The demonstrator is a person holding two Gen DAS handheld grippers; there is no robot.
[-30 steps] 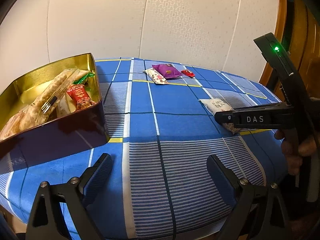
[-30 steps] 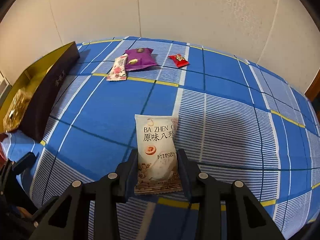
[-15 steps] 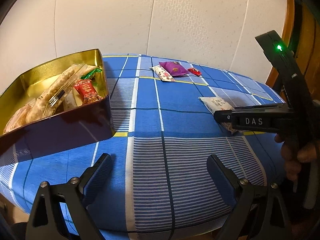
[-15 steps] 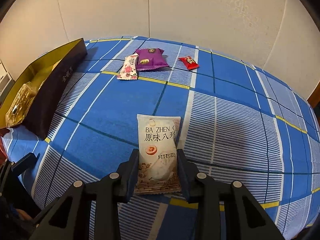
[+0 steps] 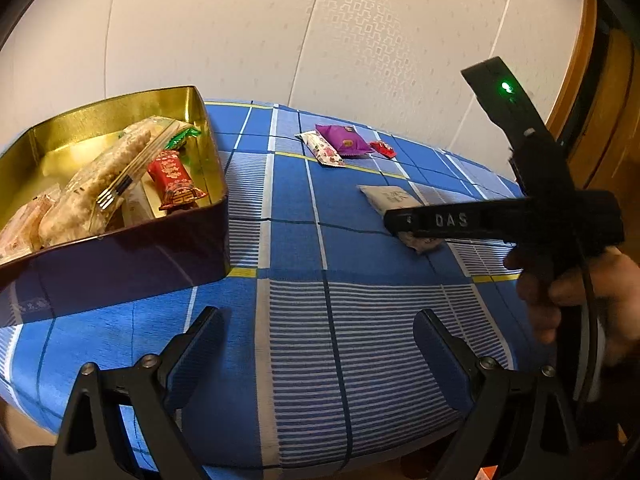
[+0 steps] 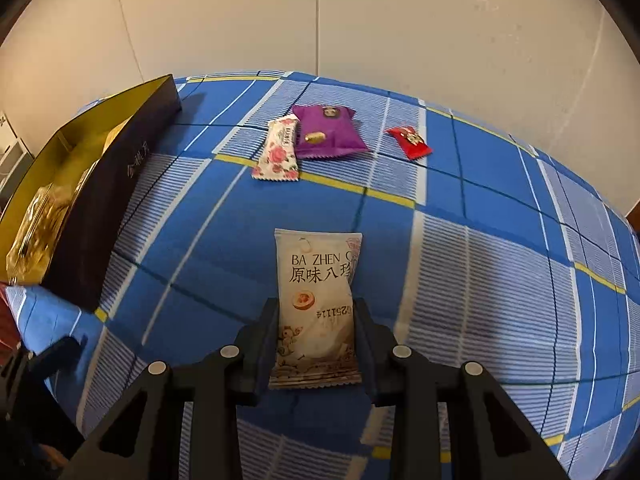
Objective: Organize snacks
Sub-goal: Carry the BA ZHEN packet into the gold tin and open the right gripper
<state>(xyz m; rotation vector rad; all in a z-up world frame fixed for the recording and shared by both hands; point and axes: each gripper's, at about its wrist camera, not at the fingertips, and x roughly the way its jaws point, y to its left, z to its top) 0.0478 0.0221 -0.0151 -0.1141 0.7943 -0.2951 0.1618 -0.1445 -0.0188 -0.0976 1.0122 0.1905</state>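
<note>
Blue plaid tablecloth (image 6: 500, 264), possibly padded wall (image 5: 280, 32)

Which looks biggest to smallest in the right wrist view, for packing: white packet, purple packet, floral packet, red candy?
1. White packet, though nearest the camera.
2. Purple packet.
3. Floral packet.
4. Red candy.

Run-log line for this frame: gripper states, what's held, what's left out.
right gripper: shut on white snack packet | left gripper: open, holding nothing | tin: part-filled | on cloth: floral packet, purple packet, red candy

Matte black right gripper (image 5: 416, 224) marked "DAS" (green light glowing), silver screws, bare-skinned hand (image 5: 576, 296).
</note>
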